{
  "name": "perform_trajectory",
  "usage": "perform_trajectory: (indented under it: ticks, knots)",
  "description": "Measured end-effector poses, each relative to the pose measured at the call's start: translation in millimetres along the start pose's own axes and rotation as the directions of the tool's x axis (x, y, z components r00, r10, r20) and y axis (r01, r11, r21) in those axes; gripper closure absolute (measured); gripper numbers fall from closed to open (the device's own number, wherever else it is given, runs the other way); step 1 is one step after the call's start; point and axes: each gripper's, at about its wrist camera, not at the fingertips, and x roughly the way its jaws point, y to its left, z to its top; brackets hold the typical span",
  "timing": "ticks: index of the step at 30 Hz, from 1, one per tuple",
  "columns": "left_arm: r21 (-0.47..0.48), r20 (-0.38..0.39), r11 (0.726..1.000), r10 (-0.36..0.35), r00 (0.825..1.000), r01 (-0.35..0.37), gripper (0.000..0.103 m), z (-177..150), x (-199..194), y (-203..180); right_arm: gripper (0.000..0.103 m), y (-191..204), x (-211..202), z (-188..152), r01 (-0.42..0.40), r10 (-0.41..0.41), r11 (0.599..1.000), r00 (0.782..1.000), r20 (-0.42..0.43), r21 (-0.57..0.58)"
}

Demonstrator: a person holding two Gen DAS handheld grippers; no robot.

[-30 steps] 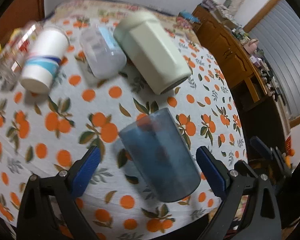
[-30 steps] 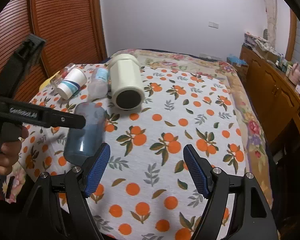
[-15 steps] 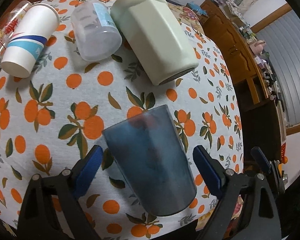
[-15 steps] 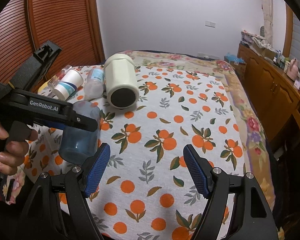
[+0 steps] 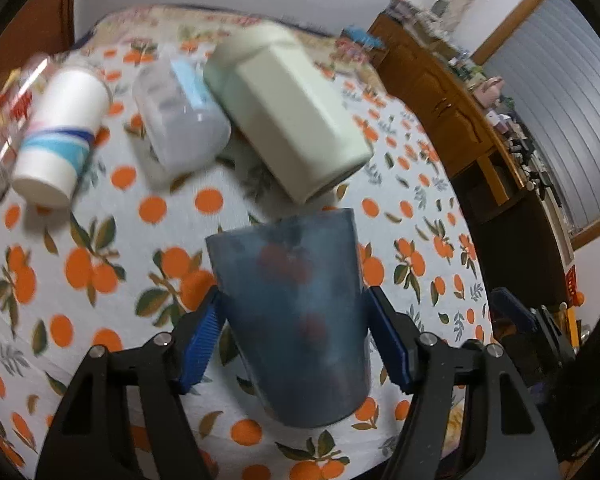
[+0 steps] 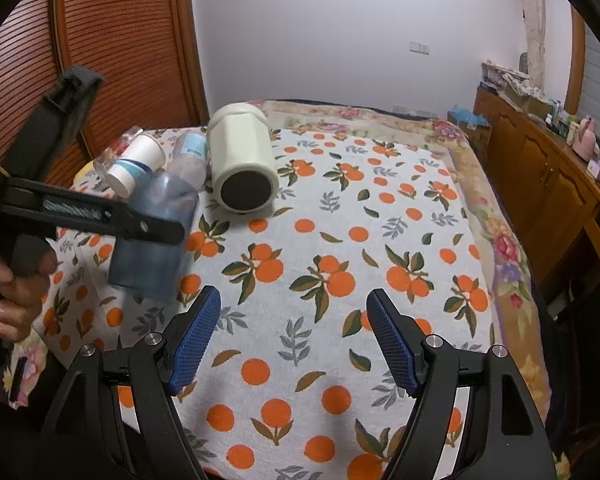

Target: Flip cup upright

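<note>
A translucent blue cup [image 5: 296, 316] sits between the fingers of my left gripper [image 5: 296, 336], whose blue pads press its two sides. It is lifted off the orange-print cloth and tilted, closed base pointing away from me, rim toward the camera. In the right wrist view the same blue cup [image 6: 156, 236] hangs at the left in the left gripper [image 6: 152, 232]. My right gripper [image 6: 292, 336] is open and empty, low over the cloth near the front.
A large pale green jar [image 5: 288, 116] lies on its side behind the cup, beside a clear plastic cup [image 5: 180, 120] and a white paper cup [image 5: 60, 132], all lying down. A wooden cabinet [image 6: 540, 184] stands to the right of the table.
My left gripper has closed on the blue cup and lifted it off the cloth, tilting it. The right gripper has stayed nearly still.
</note>
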Motion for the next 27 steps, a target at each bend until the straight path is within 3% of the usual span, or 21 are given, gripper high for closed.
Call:
perform_trajectory:
  ticks: [8,18,27]
  knots:
    - [0.142,0.144,0.982,0.107,0.984,-0.128,0.036,-2,-17,-2,0.026,7,9,-3,-0.015,0.015,1.0,1.0,-0.013,0.0]
    - [0.251,0.206,0.94,0.182,0.962,-0.231,0.036,-18,-13,-16,0.026,9,13,-4,-0.025,0.025,1.0,1.0,-0.013,0.009]
    - [0.24,0.21,0.946,0.17,0.963,-0.22,0.027,-25,-11,-16,0.026,8,10,-6,-0.029,0.029,0.999,1.0,-0.004,0.017]
